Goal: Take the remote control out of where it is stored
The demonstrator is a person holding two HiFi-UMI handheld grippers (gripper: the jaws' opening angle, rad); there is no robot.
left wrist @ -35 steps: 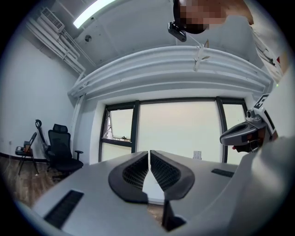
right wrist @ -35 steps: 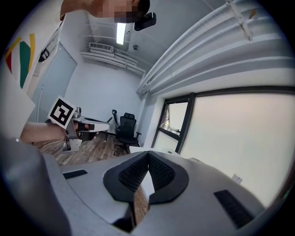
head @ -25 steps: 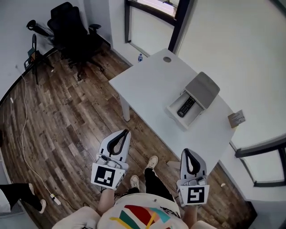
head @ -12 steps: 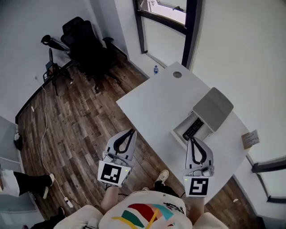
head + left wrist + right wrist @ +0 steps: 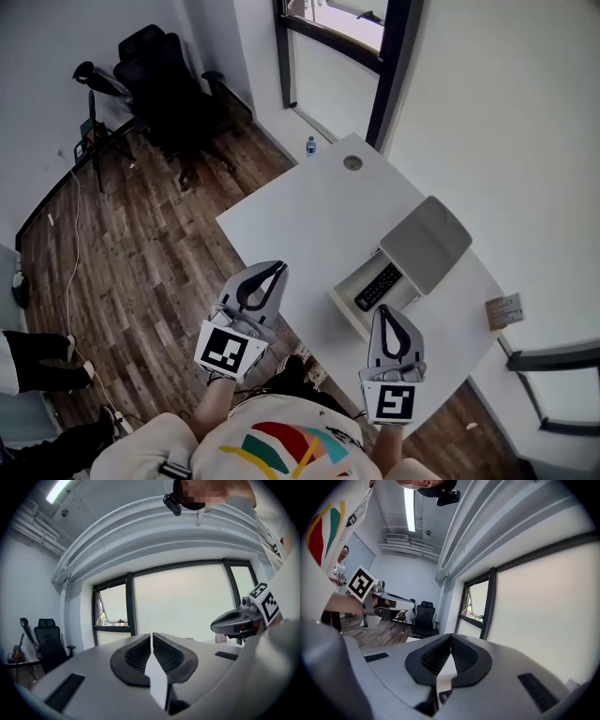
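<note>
Your left gripper [image 5: 277,269] and right gripper [image 5: 385,311], each bearing a black-and-white square marker [image 5: 225,349], have jaws pressed together on nothing. The black remote control [image 5: 379,287] lies inside the open white box [image 5: 345,305] on the table [image 5: 300,206], just beyond your right gripper.

Your table [image 5: 281,211] has a smooth white top with a matt finish and only a soft sheen near the window. The floor [image 5: 141,272] beneath you is dark wood plank, and its grain shows plainly. The box [image 5: 427,242] has a flat, matt grey lid; it may be plastic or painted board, but your head view is too far off to tell. The remote control [image 5: 379,286] is black and dull. Your left gripper [image 5: 275,269] and right gripper [image 5: 386,310] wear smooth, matt grey shells, with black ribbed pads [image 5: 138,656]. The chair [image 5: 164,84] is matt black. Your shirt [image 5: 281,445] is printed cloth.
</note>
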